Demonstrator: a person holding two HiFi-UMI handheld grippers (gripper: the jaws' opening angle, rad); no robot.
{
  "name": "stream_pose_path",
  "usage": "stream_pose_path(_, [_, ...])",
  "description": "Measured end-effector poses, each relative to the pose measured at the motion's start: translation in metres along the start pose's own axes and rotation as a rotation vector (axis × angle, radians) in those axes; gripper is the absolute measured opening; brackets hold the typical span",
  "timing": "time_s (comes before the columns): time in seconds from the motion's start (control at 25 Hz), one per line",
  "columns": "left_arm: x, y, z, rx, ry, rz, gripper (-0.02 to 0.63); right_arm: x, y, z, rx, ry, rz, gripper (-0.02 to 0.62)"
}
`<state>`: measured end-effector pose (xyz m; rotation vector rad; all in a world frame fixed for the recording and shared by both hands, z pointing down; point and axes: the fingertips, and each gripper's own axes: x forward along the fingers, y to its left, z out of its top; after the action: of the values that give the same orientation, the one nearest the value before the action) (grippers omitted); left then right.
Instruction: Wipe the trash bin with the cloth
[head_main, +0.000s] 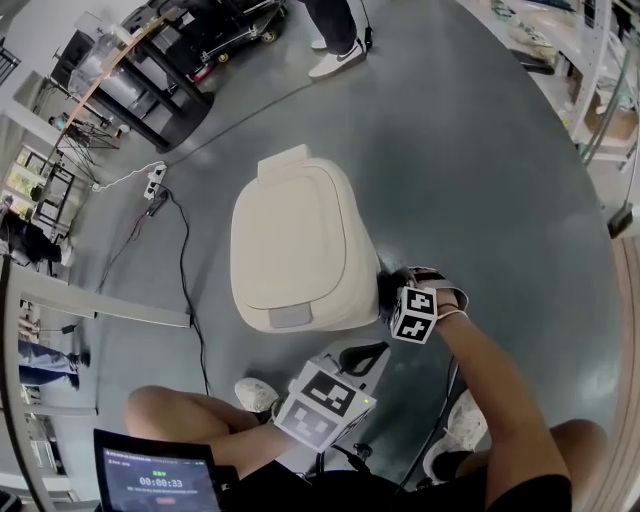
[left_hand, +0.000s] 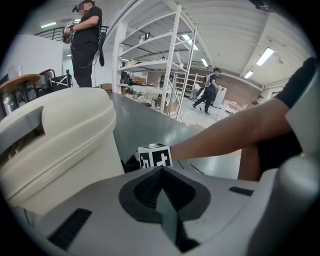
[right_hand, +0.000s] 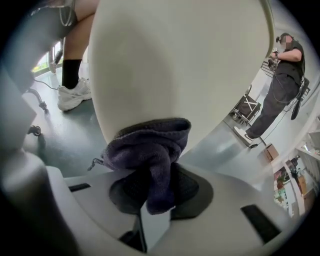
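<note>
floor: power strip (head_main: 155, 181) – black cable (head_main: 184, 272) | tablet (head_main: 152, 480) | bystander's white shoe (head_main: 337, 60)

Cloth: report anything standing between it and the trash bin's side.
Nothing visible does. The right tool is shut on the dark cloth, whose bunched end lies directly against the trash bin on its cream side wall.

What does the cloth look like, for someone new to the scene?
Find the cream trash bin standing on the grey floor. At its side wall, the right gripper is shut on the cloth: a dark purplish-grey bunched towel pressed against the bin, the only soft, dark thing against that pale plastic.
</note>
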<state>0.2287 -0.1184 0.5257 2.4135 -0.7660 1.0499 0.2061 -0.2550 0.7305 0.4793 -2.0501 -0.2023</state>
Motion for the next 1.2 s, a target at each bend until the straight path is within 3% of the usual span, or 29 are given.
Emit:
stream_pose_path(0.28, [0.025, 0.018, -0.015, 0.009, 0.002, 0.011, -0.003, 0.035, -0.003, -0.014, 0.059, -0.018, 0.003, 0.078])
stream_pose_path(0.56, [0.020, 0.008, -0.007, 0.018, -0.015, 0.022, -0.003, 0.000, -0.021, -0.026, 0.166, -0.105, -0.029, 0.078])
stream_pose_path(0.8, [0.017, 0.015, -0.004, 0.038, -0.023, 0.030, -0.003, -0.055, -0.069, 0.016, 0.227, -0.320, -0.086, 0.078])
stream_pose_path(1.0, [0.020, 0.014, 0.002, 0.055, -0.040, 0.024, -0.003, -0.099, -0.101, 0.056, 0.261, -0.497, -0.063, 0.078])
stream_pose_path(1.12, [0.020, 0.013, 0.003, 0.056, -0.048, 0.023, -0.003, -0.118, -0.114, 0.073, 0.223, -0.518, -0.063, 0.078])
stream_pose_path(1.2, [0.019, 0.016, 0.005, 0.055, -0.059, 0.031, -0.003, -0.128, -0.128, 0.079, 0.198, -0.486, -0.110, 0.078])
